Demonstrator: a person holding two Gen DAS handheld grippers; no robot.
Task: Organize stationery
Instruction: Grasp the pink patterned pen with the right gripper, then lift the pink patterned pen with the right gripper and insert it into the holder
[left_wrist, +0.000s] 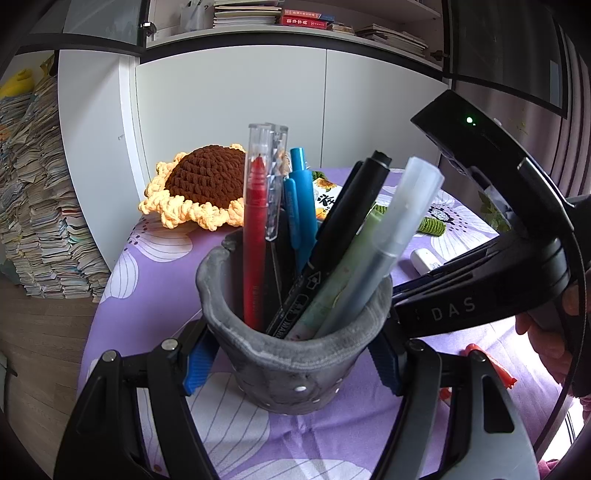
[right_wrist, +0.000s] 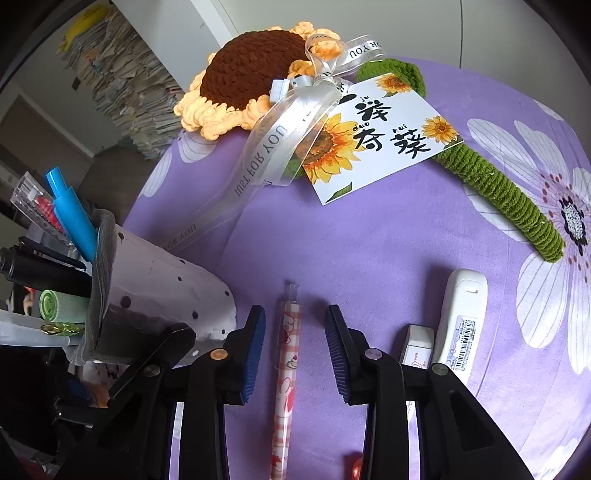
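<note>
The lower ends of the pens (left_wrist: 255, 236) are hidden inside the grey holder (left_wrist: 295, 362). The patterned pen (right_wrist: 286, 384) is cut off by the near edge. The eraser (right_wrist: 415, 347) is partly covered by the right claw (right_wrist: 295, 354).

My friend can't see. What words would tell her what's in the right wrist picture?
The open right gripper hovers over a pink patterned pen lying between its fingers on a purple flowered cloth. A white eraser and correction tape lie to the right, a grey pen holder full of pens to the left, and a crochet sunflower with a card behind.
</note>
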